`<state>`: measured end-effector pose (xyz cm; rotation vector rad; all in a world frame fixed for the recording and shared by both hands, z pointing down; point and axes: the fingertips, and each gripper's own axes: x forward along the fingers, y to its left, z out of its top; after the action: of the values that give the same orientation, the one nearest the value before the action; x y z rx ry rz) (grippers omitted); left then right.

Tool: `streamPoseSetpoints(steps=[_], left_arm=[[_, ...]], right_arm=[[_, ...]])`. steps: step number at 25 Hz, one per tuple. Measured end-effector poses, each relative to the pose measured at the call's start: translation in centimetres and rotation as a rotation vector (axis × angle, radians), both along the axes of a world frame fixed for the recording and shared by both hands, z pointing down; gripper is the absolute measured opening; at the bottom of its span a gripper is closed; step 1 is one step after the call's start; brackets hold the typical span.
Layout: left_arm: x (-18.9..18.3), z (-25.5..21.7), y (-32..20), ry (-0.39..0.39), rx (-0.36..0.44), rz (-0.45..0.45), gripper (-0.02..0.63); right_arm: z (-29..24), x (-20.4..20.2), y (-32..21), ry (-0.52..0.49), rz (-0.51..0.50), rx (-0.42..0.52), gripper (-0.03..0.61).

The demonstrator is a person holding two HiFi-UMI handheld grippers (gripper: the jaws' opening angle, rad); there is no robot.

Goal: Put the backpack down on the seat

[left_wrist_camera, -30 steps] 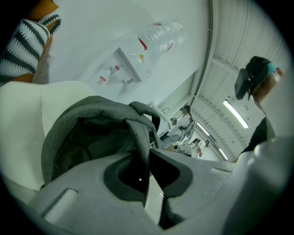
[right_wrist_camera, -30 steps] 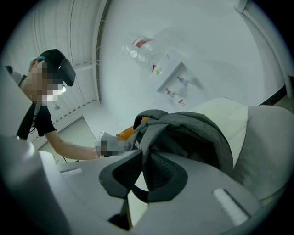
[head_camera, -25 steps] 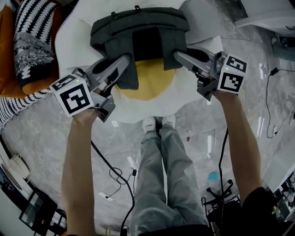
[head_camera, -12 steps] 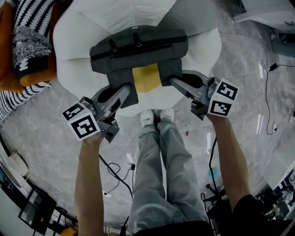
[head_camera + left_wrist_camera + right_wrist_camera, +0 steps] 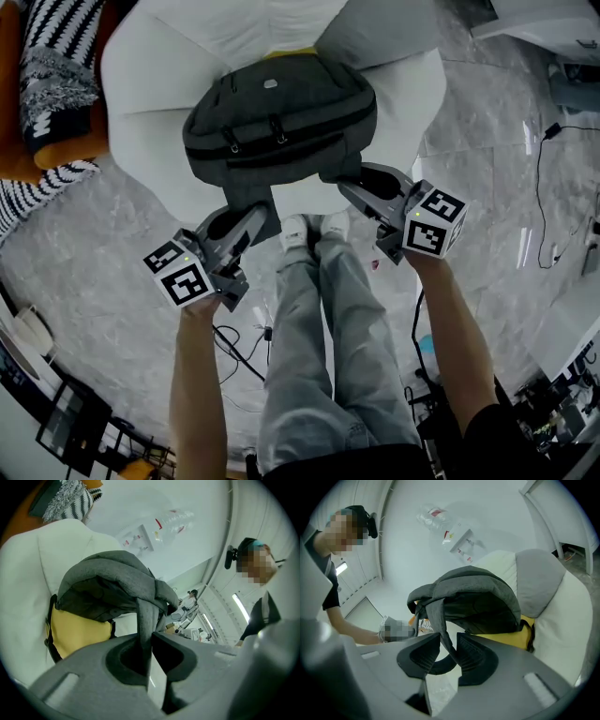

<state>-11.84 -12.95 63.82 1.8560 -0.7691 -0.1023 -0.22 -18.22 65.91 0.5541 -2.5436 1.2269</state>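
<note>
A: Right, the backpack point(image 5: 281, 117) is on the white seat point(image 5: 141, 159), covering most of the yellow cushion point(image 5: 77, 630). How are the tongs?

B: Split. The left gripper point(image 5: 255, 220) is clenched tight on the left strap point(image 5: 146, 616). The right gripper point(image 5: 352, 187) has just been opening its jaws. The right strap point(image 5: 437, 620) runs through the gap, but the pads aren't squeezing it.

A: So where's the danger?

B: One side is free and the other is pinned. I'd say any pull back by the left hand drags that corner forward and twists the pack toward the seat's front edge. The loose strap could also catch on a right jaw as it backs out, with the same result.

A: How much seat is under it?

B: Hard to tell from above. The bag's lower end looks close to the front lip, with both straps hanging past it. A tug could tip it onto the floor point(image 5: 487, 216).

A: Room to retreat?

B: Decent. There's open floor on either side, but the person's shoes point(image 5: 314, 239) stand near the lip, between the grippers, and cables point(image 5: 234, 342) lie behind. A grey pillow point(image 5: 539, 578) flanks the bag on the right, and a striped throw point(image 5: 52, 66) sits well off to the left.
</note>
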Motion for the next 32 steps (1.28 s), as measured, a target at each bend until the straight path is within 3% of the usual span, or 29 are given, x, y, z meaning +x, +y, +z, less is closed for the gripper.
streamPoseSetpoints(steps=[8, 12, 17, 21, 26, 29, 32], left_arm=[[1.3, 2.0, 4.2, 0.002, -0.077, 0.027, 0.038], [1.8, 3.2, 6.2, -0.001, -0.124, 0.033, 0.038], [3.2, 4.9, 9.8, -0.023, -0.187, 0.112, 0.038], [3.5, 6.2, 12.1, -0.035, -0.242, 0.148, 0.038], [3.9, 7.5, 13.2, -0.024, -0.275, 0.157, 0.037], [3.8, 8.0, 13.1, -0.020, -0.289, 0.144, 0.037], [3.8, 8.8, 13.4, -0.042, -0.326, 0.153, 0.041]], right_arm=[[2.4, 2.6, 3.6, 0.120, 0.043, -0.076, 0.207], [1.2, 4.4, 4.2, 0.042, 0.147, -0.120, 0.258], [-0.8, 7.6, 2.5, -0.052, 0.307, -0.146, 0.293], [1.2, 7.9, 1.3, -0.086, 0.353, -0.231, 0.372], [4.4, 6.0, 0.5, -0.138, 0.341, -0.339, 0.438], [4.5, 5.4, 0.8, -0.219, 0.340, -0.399, 0.401], [4.8, 5.6, 1.3, -0.192, 0.324, -0.399, 0.364]])
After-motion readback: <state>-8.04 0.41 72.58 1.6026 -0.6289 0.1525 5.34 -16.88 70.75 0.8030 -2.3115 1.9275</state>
